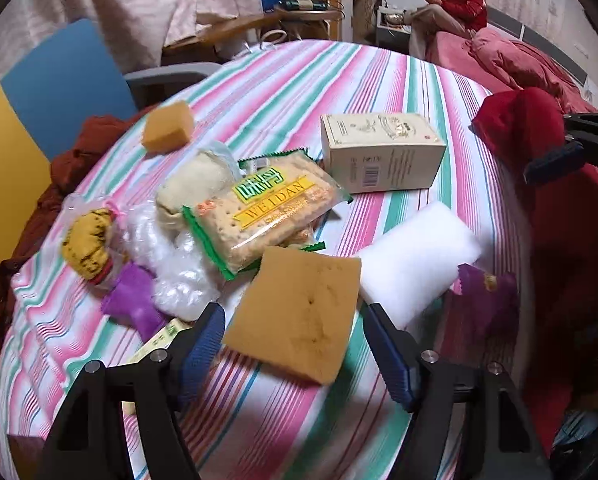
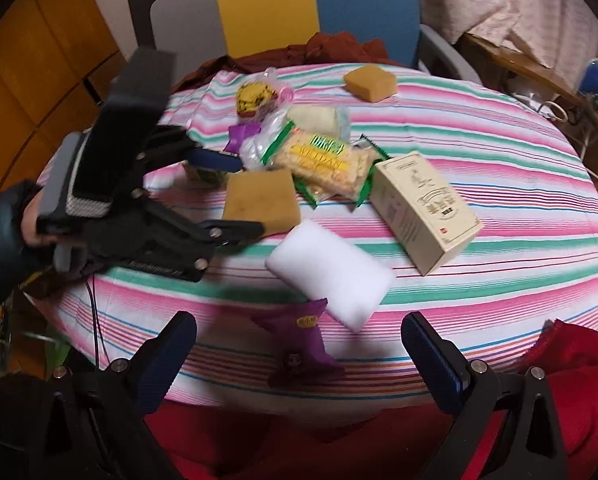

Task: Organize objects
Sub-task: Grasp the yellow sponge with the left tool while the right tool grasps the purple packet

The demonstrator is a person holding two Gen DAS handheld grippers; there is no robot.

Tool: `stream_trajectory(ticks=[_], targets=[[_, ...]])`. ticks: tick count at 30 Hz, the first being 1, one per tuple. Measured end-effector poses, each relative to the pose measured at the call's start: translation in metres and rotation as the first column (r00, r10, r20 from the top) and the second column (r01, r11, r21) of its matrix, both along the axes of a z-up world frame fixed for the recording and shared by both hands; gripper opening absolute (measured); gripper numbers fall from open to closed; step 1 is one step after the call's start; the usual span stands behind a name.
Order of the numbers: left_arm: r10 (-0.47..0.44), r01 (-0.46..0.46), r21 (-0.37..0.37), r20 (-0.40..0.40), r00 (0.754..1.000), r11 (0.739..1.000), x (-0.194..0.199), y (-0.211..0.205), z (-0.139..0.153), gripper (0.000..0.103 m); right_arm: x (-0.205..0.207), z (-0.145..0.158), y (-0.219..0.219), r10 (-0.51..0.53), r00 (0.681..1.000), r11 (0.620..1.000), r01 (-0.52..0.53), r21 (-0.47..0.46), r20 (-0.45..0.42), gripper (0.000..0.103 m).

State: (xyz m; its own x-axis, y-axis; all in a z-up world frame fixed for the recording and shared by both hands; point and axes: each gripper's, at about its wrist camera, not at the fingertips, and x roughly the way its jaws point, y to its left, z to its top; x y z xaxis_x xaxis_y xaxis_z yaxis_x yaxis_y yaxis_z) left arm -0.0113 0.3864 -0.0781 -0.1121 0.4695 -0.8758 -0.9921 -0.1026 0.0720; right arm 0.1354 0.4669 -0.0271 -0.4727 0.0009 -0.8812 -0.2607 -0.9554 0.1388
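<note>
My left gripper (image 1: 297, 352) is open, and its blue pads flank the near end of a flat tan sponge (image 1: 295, 312) lying on the striped tablecloth (image 1: 283, 420). From the right wrist view the left gripper (image 2: 239, 196) reaches in from the left, one finger on each side of that sponge (image 2: 267, 196). My right gripper (image 2: 301, 360) is open low over the table's near edge, with a purple packet (image 2: 299, 340) lying between its fingers. A white foam block (image 2: 331, 276), a biscuit pack (image 2: 323, 160) and a cream box (image 2: 423, 208) lie beyond.
A second tan sponge (image 1: 167, 128) sits at the far left. A bagged yellow item (image 1: 87, 244), clear plastic wrap (image 1: 171, 264) and a beige bun (image 1: 195, 184) crowd the biscuits. A blue-yellow chair (image 1: 39, 112) stands behind; red fabric (image 1: 571, 240) lies on the right. A person (image 1: 455, 4) sits far back.
</note>
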Motion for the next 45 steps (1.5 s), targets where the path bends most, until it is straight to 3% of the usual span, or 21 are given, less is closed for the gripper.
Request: stream_trajectory(ticks=[2,5,7,11,16,18,19,20,25,29,34,38,39,41,43,45], targets=[[-0.003,0.003,-0.006,0.005,1.000,1.000,0.000,0.003,-0.005,0.063,-0.003,-0.004,-0.001,0.027,0.999,1.000,-0.027,-0.003,0.022,0.103],[-0.009,0.009,0.008,-0.012,1.000,1.000,0.003,0.001,-0.008,0.057,-0.009,-0.011,-0.003,0.066,0.995,0.998,-0.067,0.005,0.073,0.103],[-0.010,0.010,0.022,-0.025,1.000,1.000,0.004,-0.002,-0.008,0.054,-0.013,-0.015,-0.005,0.100,0.989,0.995,-0.101,0.009,0.111,0.097],[0.022,-0.021,0.055,-0.016,1.000,0.998,0.005,-0.012,-0.005,0.051,-0.027,-0.028,-0.021,0.204,0.946,0.972,-0.226,0.061,0.252,0.083],[0.065,-0.066,0.096,0.018,0.998,0.993,0.010,-0.026,0.003,0.051,-0.043,-0.046,-0.029,0.220,0.895,0.954,-0.280,0.104,0.389,0.069],[0.090,-0.095,0.120,0.046,0.995,0.988,0.009,-0.034,0.009,0.051,-0.048,-0.051,-0.028,0.211,0.885,0.955,-0.277,0.105,0.416,0.057],[0.101,-0.107,0.127,0.052,0.993,0.986,0.009,-0.037,0.010,0.051,-0.050,-0.054,-0.026,0.203,0.880,0.956,-0.272,0.107,0.430,0.043],[0.111,-0.119,0.136,0.062,0.992,0.984,0.009,-0.042,0.013,0.051,-0.050,-0.057,-0.024,0.194,0.875,0.958,-0.266,0.107,0.443,0.037],[0.164,-0.181,0.184,0.104,0.981,0.966,0.012,-0.069,0.029,0.051,-0.045,-0.049,-0.015,0.153,0.904,0.972,-0.212,0.106,0.400,0.033],[0.230,-0.252,0.239,0.117,0.966,0.938,0.013,-0.098,0.049,0.051,-0.043,-0.019,-0.019,0.145,0.949,0.978,-0.180,0.105,0.279,0.033],[0.376,-0.414,0.309,0.175,0.910,0.856,0.001,-0.154,0.073,0.052,-0.062,0.026,-0.044,0.197,0.977,0.972,-0.206,0.110,0.086,0.033],[0.523,-0.560,0.352,0.202,0.828,0.750,-0.013,-0.215,0.088,0.052,-0.086,0.050,-0.096,0.275,0.959,0.959,-0.268,0.096,-0.069,0.033],[0.575,-0.608,0.357,0.204,0.792,0.710,-0.018,-0.237,0.090,0.052,-0.094,0.049,-0.112,0.294,0.951,0.954,-0.285,0.093,-0.095,0.033],[0.632,-0.656,0.356,0.198,0.749,0.665,-0.023,-0.264,0.091,0.052,-0.107,0.055,-0.142,0.340,0.929,0.940,-0.331,0.081,-0.145,0.033],[0.710,-0.724,0.349,0.193,0.677,0.596,-0.030,-0.296,0.089,0.052,-0.118,0.060,-0.168,0.379,0.908,0.926,-0.373,0.067,-0.178,0.033],[0.793,-0.801,0.323,0.194,0.577,0.504,-0.037,-0.332,0.083,0.053,-0.133,0.059,-0.196,0.413,0.890,0.910,-0.411,0.050,-0.195,0.035]])
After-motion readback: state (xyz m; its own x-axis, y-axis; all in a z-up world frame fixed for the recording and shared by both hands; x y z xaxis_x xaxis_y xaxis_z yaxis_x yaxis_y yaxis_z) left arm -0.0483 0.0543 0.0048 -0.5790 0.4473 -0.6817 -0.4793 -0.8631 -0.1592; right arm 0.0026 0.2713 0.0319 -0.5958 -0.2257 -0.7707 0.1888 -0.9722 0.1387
